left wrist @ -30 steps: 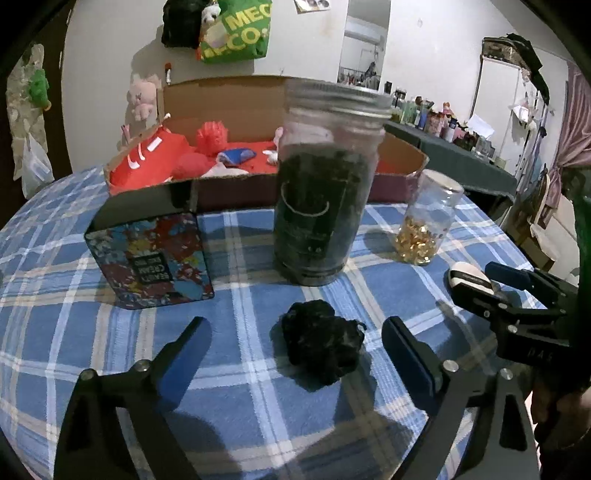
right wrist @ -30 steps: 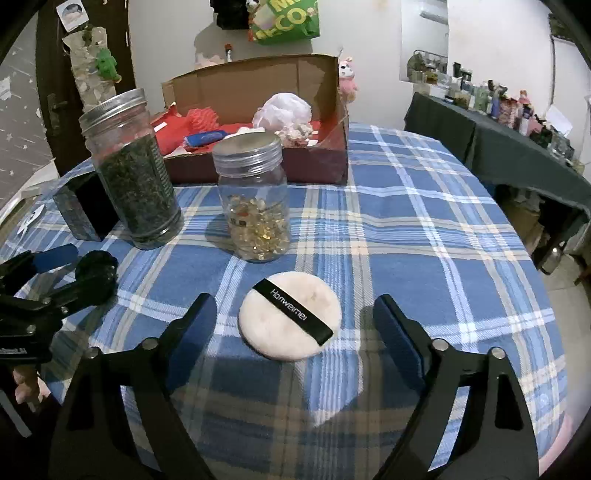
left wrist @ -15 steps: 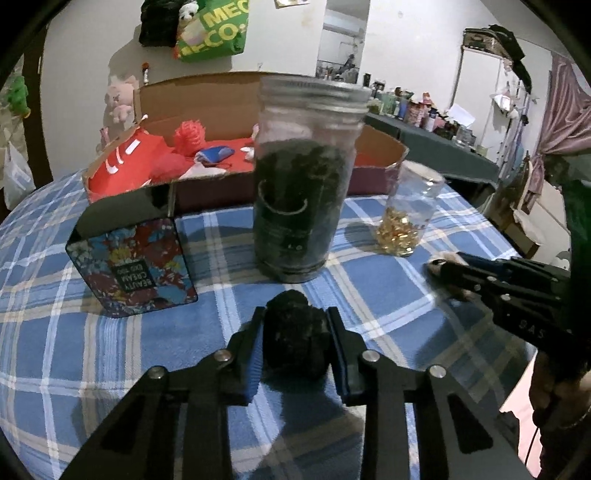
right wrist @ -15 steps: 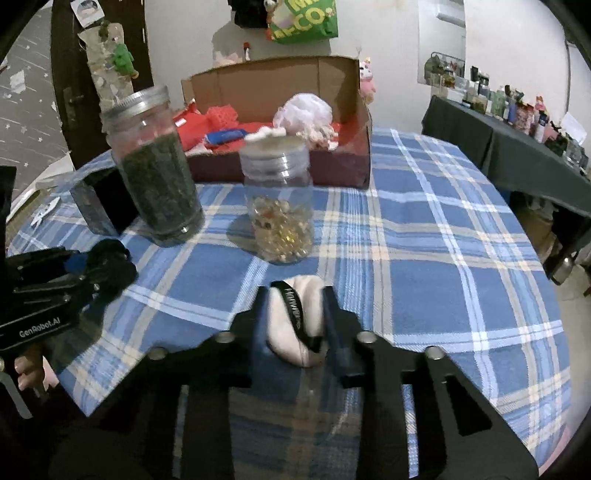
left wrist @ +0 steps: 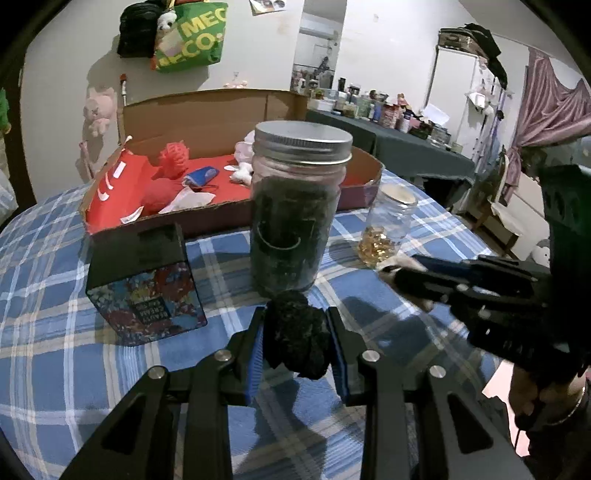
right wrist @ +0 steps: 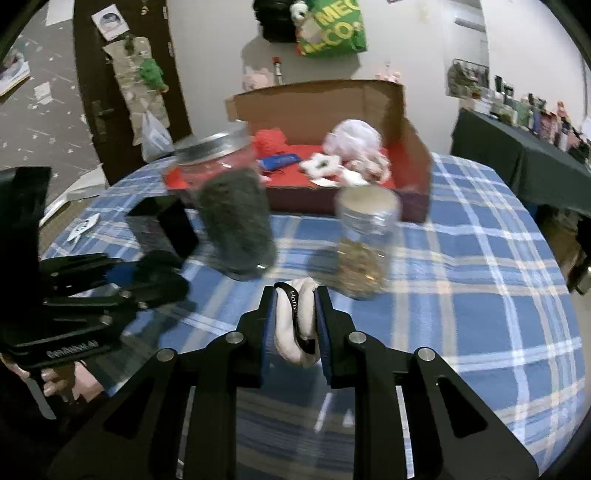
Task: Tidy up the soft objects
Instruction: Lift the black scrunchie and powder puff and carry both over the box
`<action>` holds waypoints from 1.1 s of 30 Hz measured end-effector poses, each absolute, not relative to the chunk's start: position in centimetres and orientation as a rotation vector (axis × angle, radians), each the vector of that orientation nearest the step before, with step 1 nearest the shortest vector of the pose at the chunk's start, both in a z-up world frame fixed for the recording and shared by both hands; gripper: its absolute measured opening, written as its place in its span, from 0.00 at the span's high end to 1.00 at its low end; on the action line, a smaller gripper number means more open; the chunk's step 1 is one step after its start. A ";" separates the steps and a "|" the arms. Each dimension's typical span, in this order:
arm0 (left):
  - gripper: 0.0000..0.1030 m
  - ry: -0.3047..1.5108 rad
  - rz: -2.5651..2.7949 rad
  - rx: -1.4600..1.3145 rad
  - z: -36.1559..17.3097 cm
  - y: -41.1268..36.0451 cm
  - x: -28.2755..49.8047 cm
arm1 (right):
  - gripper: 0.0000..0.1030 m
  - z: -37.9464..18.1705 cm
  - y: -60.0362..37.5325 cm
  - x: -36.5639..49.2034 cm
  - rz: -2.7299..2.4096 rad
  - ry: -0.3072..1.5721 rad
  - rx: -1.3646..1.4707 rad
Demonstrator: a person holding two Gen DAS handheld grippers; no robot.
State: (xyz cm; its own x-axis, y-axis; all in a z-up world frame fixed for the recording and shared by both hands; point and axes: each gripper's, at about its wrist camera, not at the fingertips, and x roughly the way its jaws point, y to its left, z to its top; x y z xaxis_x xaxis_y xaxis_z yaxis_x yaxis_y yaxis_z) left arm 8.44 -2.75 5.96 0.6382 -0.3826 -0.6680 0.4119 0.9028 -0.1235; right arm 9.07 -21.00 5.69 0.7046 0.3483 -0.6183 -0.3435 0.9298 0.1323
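Gripping a black fuzzy ball (left wrist: 297, 334), the left gripper (left wrist: 295, 332) has its blue pads pressed into both sides of it, jaws narrow. The ball sits just in front of the tall jar (left wrist: 299, 206) of dark dried matter, above the blue plaid tablecloth (left wrist: 55, 266); whether it clears the cloth is hard to judge from this angle.

The right gripper (right wrist: 295, 321) is clamped on a white powder puff (right wrist: 295, 325), folded between the pads with its black strap (right wrist: 293, 310) running down the middle. It sits just in front of the small jar (right wrist: 364, 243) of golden bits.

Left of the tall jar stands a black tin (left wrist: 144, 280) with a colourful patterned face. Behind the jars lies an open cardboard box (left wrist: 207, 114) with a red lining, holding a red pom-pom (left wrist: 173, 155), a blue item (left wrist: 199, 175) and, in the right view, a white mesh puff (right wrist: 352, 138).

On the wall behind hangs a green bag (left wrist: 192, 35). A dark side table (left wrist: 413, 151) crowded with bottles stands to the right. A hand (right wrist: 61, 380) shows under the left gripper in the right view.
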 end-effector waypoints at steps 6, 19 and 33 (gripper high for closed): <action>0.68 0.760 -0.487 0.060 6.1 -2.7 9.1 | 0.81 5.4 -18.9 9.2 0.433 0.700 0.010; 0.68 0.794 -0.511 0.066 5.2 -2.8 10.0 | 0.81 4.9 -18.7 10.1 0.447 0.730 0.024; 0.68 0.792 -0.482 0.052 5.3 -1.0 10.0 | 0.81 4.8 -20.3 10.3 0.410 0.743 0.037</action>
